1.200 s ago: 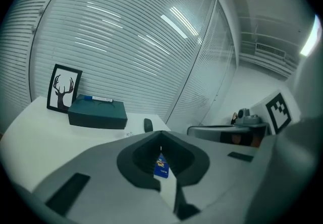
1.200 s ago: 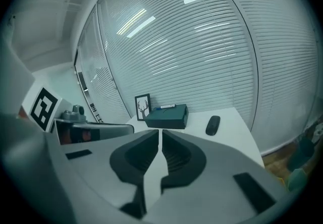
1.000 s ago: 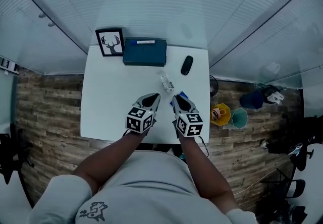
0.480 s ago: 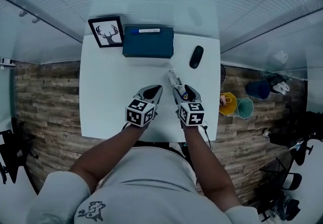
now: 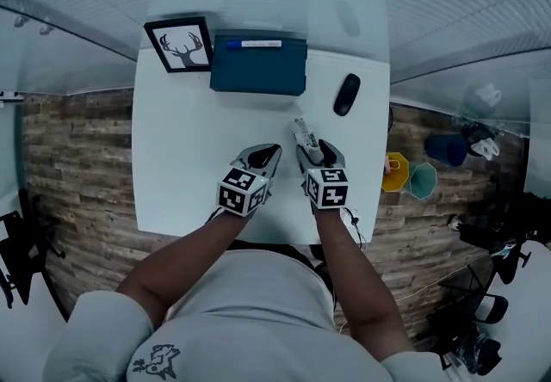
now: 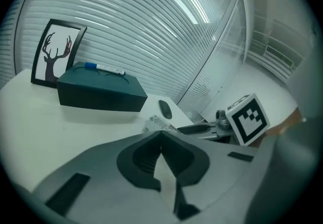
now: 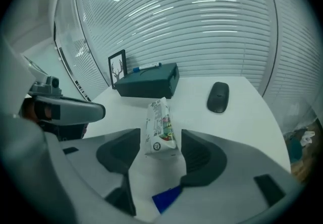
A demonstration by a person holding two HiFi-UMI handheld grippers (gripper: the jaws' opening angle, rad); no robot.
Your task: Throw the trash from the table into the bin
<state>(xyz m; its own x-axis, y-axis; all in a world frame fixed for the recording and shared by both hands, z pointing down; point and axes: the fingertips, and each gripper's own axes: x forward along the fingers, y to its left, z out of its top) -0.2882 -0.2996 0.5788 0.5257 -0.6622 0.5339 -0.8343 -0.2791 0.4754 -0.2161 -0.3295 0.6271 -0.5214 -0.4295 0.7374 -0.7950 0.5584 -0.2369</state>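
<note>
As our right claw [image 7: 160, 140], jaws just opened wide, straddles the drink carton [image 7: 160, 119] mid-frame, we should squeeze its sides squarely.

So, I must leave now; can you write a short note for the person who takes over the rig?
Left gripper: shut, empty.
Right gripper: jaws just been opening, apart around the carton lying on the table, not gripping.
Blue scrap beside it.
Yellow bin and teal bin: on the floor, right of table.
Done: nothing certain.
To do: grip carton, bin it; probably the scrap too.
</note>
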